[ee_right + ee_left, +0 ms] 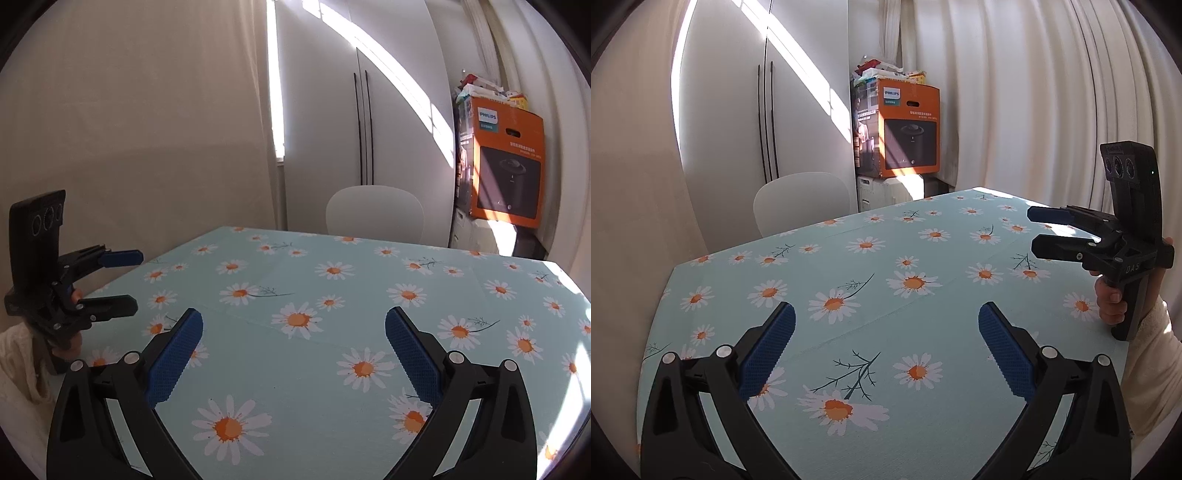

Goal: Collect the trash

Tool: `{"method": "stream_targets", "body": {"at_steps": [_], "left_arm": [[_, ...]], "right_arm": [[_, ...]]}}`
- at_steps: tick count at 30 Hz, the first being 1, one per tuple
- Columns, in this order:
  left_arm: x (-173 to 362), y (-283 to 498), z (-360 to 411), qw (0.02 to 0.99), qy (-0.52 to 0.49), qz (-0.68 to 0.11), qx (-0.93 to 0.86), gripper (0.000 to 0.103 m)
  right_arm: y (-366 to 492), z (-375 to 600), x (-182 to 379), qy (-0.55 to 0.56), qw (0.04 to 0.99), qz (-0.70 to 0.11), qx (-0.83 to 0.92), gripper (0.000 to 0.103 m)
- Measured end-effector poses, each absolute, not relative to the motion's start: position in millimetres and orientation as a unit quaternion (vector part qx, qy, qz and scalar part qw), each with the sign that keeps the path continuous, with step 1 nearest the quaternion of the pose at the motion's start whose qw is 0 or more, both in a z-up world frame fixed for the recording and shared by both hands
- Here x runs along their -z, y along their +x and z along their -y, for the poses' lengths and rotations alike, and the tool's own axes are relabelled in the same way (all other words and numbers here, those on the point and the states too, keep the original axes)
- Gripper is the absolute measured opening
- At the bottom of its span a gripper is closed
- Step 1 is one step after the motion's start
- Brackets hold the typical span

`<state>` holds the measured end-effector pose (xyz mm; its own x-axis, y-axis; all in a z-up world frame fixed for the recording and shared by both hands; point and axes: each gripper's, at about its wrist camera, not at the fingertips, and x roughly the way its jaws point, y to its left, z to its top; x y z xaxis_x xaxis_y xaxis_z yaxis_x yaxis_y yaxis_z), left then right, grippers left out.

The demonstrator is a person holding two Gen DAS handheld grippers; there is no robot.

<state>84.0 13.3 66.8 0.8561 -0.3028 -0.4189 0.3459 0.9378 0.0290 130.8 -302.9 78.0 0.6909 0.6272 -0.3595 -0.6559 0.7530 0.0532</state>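
Note:
No trash shows in either view. The table carries a light blue cloth with white daisies; it also fills the right wrist view. My left gripper is open and empty above the near part of the cloth. It also shows at the left of the right wrist view, open. My right gripper is open and empty above the cloth. It shows at the right of the left wrist view, open, held in a hand.
A white chair stands at the table's far side, also in the right wrist view. An orange Philips box with clutter on top stands on a white unit in the corner. White curtains hang to the right.

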Motion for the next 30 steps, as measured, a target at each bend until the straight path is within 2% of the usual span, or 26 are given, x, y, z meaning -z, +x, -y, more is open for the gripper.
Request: {"method": "stream_targets", "body": {"at_steps": [30], "left_arm": [[-64.0, 88.1, -13.9, 0.961, 0.047, -0.22, 0.163, 0.097]], "right_arm": [[132.2, 303.1, -74.8, -0.049, 0.915, -0.189, -0.352, 0.095]]}}
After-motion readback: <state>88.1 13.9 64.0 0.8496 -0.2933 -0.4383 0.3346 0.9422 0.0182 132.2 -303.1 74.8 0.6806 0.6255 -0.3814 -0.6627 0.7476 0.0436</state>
